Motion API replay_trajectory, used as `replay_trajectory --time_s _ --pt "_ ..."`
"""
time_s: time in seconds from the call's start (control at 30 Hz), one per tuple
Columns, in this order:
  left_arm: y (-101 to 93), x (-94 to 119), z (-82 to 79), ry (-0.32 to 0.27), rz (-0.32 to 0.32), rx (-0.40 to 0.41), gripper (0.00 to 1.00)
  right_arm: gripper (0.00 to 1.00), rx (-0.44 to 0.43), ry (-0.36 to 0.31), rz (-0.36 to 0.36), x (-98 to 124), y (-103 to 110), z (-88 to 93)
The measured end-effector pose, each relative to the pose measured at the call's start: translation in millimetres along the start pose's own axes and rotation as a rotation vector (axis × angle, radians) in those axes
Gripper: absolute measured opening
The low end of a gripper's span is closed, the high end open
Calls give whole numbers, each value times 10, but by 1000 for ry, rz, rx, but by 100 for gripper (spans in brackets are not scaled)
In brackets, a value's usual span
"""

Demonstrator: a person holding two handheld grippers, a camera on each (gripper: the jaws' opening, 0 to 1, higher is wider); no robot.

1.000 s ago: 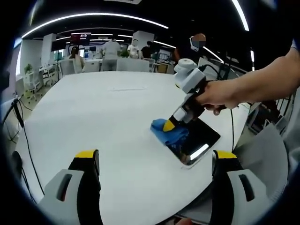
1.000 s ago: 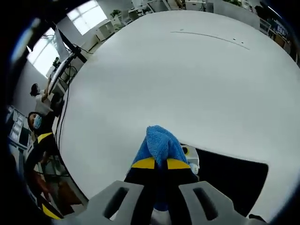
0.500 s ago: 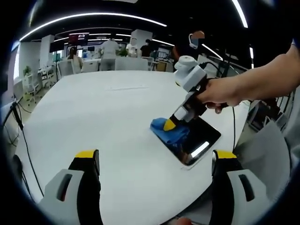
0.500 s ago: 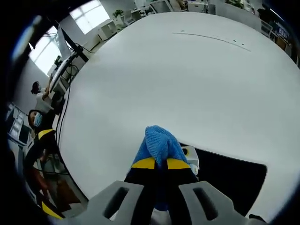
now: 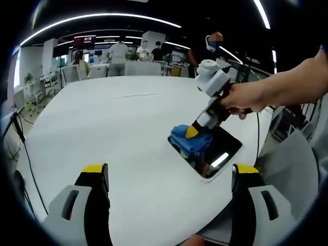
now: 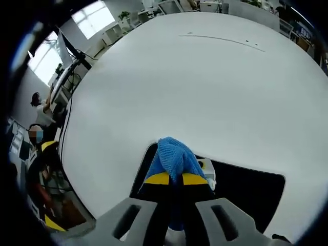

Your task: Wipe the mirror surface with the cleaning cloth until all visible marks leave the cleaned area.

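White table, right gripper pinching cloth on mirror.

Big white round table takes up most of both views. Behind it – dark ceiling with curved light strips, desks and people upper left. Bright windows upper left of the right gripper view.
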State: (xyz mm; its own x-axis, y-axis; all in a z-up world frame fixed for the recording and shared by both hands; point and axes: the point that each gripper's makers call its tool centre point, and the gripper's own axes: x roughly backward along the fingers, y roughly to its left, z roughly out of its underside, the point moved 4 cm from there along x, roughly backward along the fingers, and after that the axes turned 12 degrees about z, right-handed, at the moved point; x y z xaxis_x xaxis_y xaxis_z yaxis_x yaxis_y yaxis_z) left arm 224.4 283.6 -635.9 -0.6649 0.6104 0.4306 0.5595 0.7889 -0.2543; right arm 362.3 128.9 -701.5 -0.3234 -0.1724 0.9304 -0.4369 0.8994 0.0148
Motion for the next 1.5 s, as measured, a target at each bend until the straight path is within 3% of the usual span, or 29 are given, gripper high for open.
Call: replay_trajectory --time_s 0.77,1.3,1.5 --pt "142 167 8 -3 -14 -7 99 0 -12 33 47 -39 -178 -7" --pt "129 113 -50 -17 -17 -19 99 0 -60 39 75 84 -264 89" --pt "150 122 -86 -49 -43 -38 99 0 -79 26 61 97 -262 122"
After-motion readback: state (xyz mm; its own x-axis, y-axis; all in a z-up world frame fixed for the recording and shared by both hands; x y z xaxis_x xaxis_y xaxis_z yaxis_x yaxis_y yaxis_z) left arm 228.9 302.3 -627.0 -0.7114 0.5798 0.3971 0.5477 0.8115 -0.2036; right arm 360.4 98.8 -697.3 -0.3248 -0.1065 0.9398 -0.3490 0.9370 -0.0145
